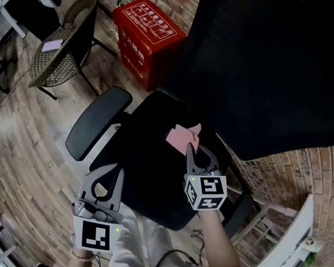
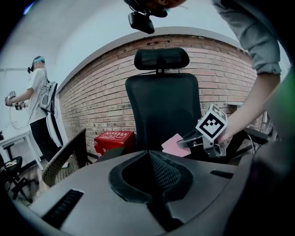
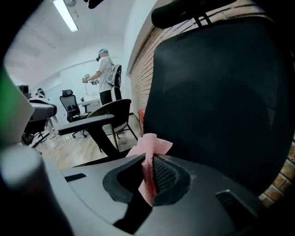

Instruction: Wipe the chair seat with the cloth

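A black office chair with a dark seat (image 1: 149, 168) and tall mesh back (image 1: 257, 67) stands below me. My right gripper (image 1: 192, 150) is shut on a pink cloth (image 1: 183, 136) and holds it over the middle of the seat. In the right gripper view the pink cloth (image 3: 148, 156) is pinched between the jaws, its free end sticking up in front of the chair back (image 3: 221, 101). My left gripper (image 1: 108, 180) is shut with nothing in it, near the seat's front left edge. The left gripper view shows the cloth (image 2: 176, 145) and the right gripper (image 2: 190, 140) ahead.
A black armrest (image 1: 97, 121) juts out at the chair's left. A red box (image 1: 145, 39) stands against the brick wall behind. A wicker chair (image 1: 63, 42) is at the far left on the wooden floor. Another person (image 3: 105, 76) stands farther off in the room.
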A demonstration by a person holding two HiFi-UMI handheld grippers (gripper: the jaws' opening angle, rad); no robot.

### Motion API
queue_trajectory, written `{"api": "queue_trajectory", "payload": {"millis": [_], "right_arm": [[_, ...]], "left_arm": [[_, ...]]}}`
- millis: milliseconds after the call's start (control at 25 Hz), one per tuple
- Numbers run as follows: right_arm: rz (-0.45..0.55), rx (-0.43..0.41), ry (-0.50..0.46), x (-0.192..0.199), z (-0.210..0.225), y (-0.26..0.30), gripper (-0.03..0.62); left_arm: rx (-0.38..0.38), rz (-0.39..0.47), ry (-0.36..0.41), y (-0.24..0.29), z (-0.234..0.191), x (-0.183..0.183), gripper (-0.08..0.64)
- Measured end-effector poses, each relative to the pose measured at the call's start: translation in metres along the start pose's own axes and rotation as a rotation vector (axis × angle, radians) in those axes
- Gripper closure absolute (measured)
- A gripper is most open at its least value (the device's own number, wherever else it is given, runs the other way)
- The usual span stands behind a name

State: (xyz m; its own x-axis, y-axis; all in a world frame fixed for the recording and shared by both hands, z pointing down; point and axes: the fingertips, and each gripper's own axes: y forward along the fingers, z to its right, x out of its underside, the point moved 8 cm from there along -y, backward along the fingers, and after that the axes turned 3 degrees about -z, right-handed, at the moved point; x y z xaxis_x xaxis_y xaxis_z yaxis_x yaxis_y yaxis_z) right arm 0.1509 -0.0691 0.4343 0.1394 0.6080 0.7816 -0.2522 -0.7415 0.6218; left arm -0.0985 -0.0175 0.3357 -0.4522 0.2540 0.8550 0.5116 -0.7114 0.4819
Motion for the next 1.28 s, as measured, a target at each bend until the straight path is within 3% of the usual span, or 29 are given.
{"api": "queue_trajectory", "payload": {"millis": [360,760,1040,1280], "right_arm": [[-0.077,0.058,0.002,0.037,0.041,0.067,0.537],[-0.199,0.119,0.001,0.079,0.069,0.116,0.537],[-0.202,0.096,0.041,0.076,0.063,0.141,0.537],[-0.192,0.042,0.008,0.059,0.042,0.162,0.537]], "left_arm": [[0.024,-0.043,0.01,0.034,-0.002,0.033,0.541],[0.018,-0.073,-0.03,0.046,0.0,0.065,0.541],[0.018,-0.083,-0.025,0.046,0.0,0.078,0.541],[0.003,-0.088,-0.041,0.037,-0.004,0.084,0.541]]}}
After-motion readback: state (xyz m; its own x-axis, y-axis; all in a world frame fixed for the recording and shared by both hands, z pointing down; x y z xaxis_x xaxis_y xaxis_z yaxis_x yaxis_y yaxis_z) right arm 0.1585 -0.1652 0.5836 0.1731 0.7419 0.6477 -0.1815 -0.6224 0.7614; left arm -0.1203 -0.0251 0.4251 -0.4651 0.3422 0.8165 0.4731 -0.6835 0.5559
